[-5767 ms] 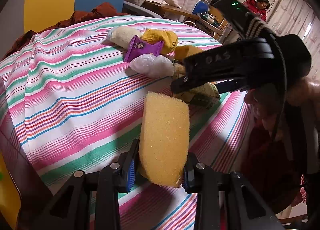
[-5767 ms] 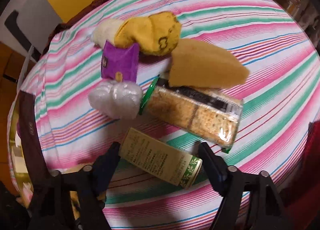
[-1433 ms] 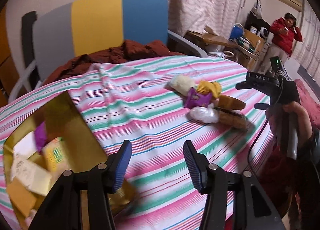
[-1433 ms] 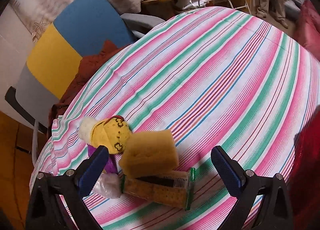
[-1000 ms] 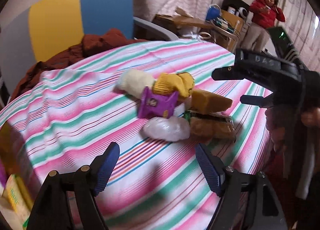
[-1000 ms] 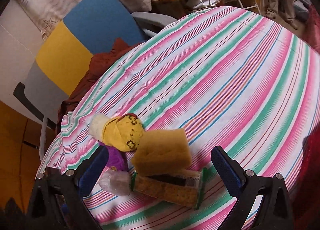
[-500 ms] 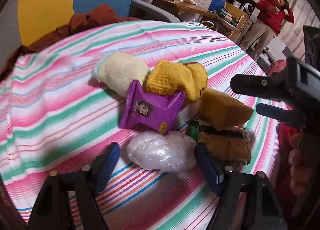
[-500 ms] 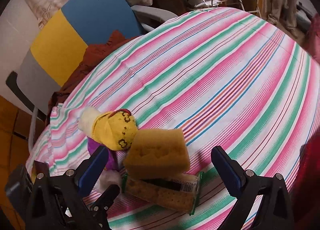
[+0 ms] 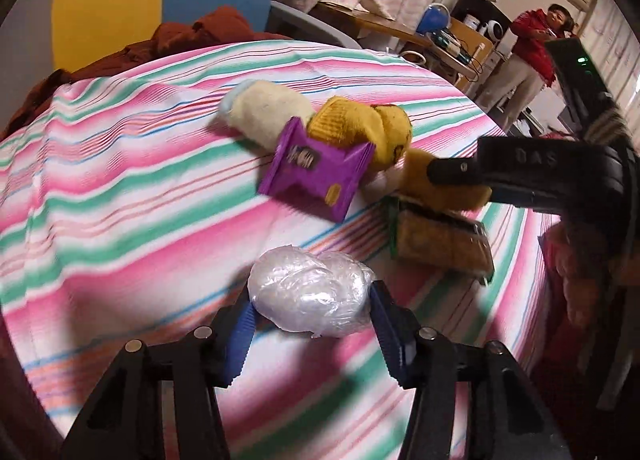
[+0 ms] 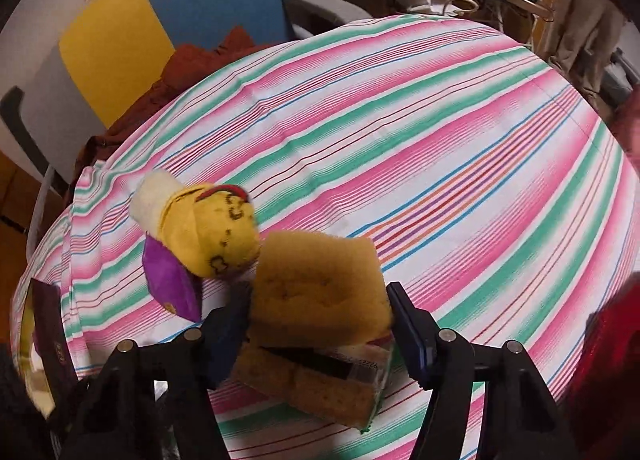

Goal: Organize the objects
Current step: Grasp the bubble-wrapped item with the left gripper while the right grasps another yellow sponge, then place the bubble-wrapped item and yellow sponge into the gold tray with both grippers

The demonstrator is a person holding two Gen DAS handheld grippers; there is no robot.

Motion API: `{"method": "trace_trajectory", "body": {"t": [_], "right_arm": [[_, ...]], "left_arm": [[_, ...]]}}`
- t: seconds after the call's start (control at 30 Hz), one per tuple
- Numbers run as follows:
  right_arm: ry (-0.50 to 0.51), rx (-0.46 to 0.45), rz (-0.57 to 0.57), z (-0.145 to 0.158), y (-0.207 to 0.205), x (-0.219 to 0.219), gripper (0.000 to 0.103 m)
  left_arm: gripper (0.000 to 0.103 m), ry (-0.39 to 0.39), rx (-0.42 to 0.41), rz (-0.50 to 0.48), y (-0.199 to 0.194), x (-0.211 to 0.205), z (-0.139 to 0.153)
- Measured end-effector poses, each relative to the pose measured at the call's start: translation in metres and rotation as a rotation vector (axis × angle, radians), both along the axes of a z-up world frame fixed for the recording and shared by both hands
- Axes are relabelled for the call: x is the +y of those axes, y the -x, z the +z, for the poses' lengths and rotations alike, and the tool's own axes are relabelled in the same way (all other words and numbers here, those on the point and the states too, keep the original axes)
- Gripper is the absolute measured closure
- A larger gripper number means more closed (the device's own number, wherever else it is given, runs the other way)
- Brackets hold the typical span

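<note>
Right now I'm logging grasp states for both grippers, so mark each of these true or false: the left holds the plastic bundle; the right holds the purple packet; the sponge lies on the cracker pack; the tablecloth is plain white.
1. The left gripper is closed on the clear plastic bundle. True.
2. The right gripper is around the purple packet. False: its fingers flank the yellow sponge.
3. The yellow sponge lies on the cracker pack. True.
4. The tablecloth is plain white. False: it has pink, green and white stripes.
</note>
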State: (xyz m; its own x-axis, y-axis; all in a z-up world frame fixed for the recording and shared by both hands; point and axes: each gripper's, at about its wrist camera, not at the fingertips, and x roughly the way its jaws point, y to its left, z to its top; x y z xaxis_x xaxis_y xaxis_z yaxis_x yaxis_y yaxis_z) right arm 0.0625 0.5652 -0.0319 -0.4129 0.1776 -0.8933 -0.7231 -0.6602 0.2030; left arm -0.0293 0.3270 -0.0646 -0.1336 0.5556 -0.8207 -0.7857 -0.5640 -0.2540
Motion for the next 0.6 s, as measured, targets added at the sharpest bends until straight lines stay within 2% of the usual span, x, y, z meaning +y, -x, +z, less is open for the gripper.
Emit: {"method": "trace_trajectory", "body": {"t": [0.2,0.3,0.43,0.6], "right_arm": [[-0.011,0.085,-0.105,0.014,-0.020,0.012,0.037],[-0.005,0.154,-0.115,0.022,-0.027,0.013,0.037],[-0.035,0.247,-0.058,0.038,-0.026,0.001,0.037],[-0.099,0.310,0.088,0.059,-0.018,-0.030,0.037]], "left_arm": [[0.048,-0.037,0.020,0.023,-0.015,-0.033,0.022],[0.048,-0.059,0.044,0.040,-0.021,-0.048,0.037],[0.048,-0.094,0.092,0.085,-0.022,-0.078,0.061],[0.048,-0.129,0.143,0.207,-0.010,-0.132,0.084]]}}
